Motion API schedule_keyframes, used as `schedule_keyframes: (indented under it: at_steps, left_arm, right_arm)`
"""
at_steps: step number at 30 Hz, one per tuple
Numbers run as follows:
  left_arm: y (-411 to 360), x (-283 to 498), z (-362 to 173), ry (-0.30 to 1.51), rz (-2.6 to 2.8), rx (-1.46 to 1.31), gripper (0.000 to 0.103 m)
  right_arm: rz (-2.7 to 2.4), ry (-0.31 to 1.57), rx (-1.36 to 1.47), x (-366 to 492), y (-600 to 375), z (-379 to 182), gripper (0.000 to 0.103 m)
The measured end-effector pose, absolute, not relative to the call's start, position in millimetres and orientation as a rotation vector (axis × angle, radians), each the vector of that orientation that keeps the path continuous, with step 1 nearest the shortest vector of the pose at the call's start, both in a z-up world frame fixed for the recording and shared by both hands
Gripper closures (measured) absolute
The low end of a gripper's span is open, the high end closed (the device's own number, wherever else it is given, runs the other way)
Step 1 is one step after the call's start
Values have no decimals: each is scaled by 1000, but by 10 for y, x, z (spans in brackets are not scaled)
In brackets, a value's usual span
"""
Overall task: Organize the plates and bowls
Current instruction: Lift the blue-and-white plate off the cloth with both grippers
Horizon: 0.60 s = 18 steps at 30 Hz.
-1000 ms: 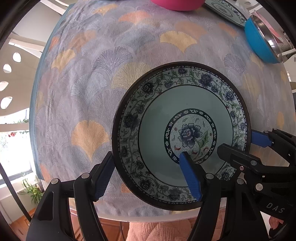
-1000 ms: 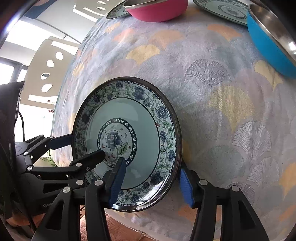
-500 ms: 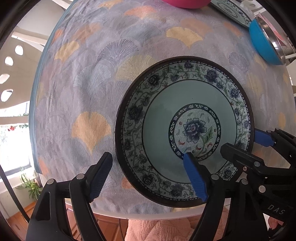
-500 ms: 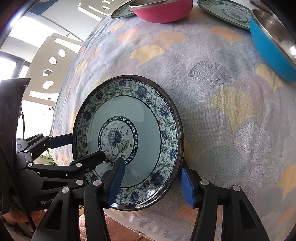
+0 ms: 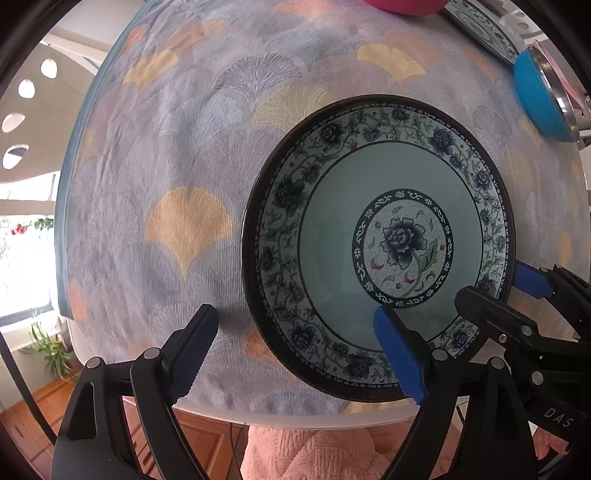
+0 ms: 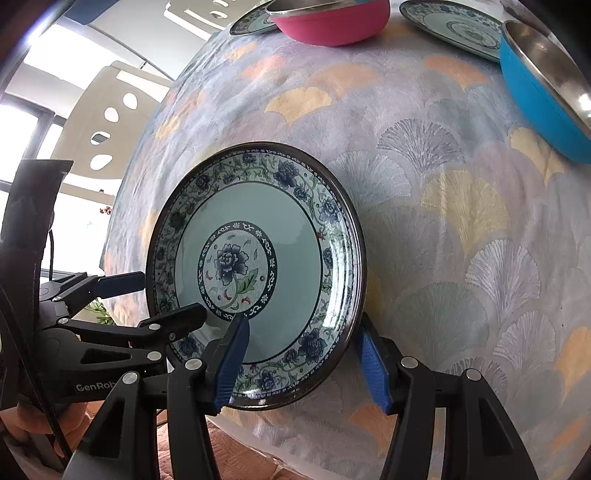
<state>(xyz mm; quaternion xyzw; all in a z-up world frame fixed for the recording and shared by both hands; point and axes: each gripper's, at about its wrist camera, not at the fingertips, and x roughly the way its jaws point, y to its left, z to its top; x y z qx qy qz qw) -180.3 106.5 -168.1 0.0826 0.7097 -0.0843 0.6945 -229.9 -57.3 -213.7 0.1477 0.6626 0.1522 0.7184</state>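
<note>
Handling: the plate (image 5: 376,243) is judged to be glazed ceramic — stiff, fairly heavy, slick on its face and easily chipped if dropped or knocked.
Plate position: it is seen lying flat on the patterned cloth (image 5: 177,155) of the tabletop, at the near edge, its near rim close to the drop-off.
Right tool (image 6: 301,360): its pads straddle the plate's near right rim, one blue pad over the inner face, the other outside the rim; whether they actually press on it cannot be told.
Left tool (image 5: 297,349): its jaws are opening; one pad hangs over the plate's near inner face, the other stands well left over bare cloth, so nothing is clamped.
Where to take hold: the raised rim is judged the only workable place, pinched between inner slope and underside; the flat centre gives no purchase.
Risk: a one-sided rim grip may let so slick a plate tilt or slip.
Other dishes: a pink bowl (image 6: 332,20), a blue bowl (image 6: 543,92) and a second plate (image 6: 454,26) are set along the far side, well apart.
</note>
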Motion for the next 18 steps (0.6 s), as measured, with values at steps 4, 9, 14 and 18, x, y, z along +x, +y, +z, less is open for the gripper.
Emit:
schedule_keyframes:
  at_steps: [4, 9, 14, 18]
  left_arm:
    - [1119, -1888, -1714, 1583, -154, 185, 6]
    - [1250, -1964, -1775, 1590, -131, 140, 4]
    - [1225, -2002, -1765, 1578, -115, 158, 4]
    - [1205, -2052, -1761, 1575, -111, 159, 4]
  right_arm:
    - [341, 1464, 330, -2344, -598, -2135, 47]
    - [345, 1462, 343, -2414, -646, -2129, 47]
    - [345, 1455, 368, -2497, -709, -2121, 47]
    - [343, 1451, 373, -2562, -732, -2111, 47]
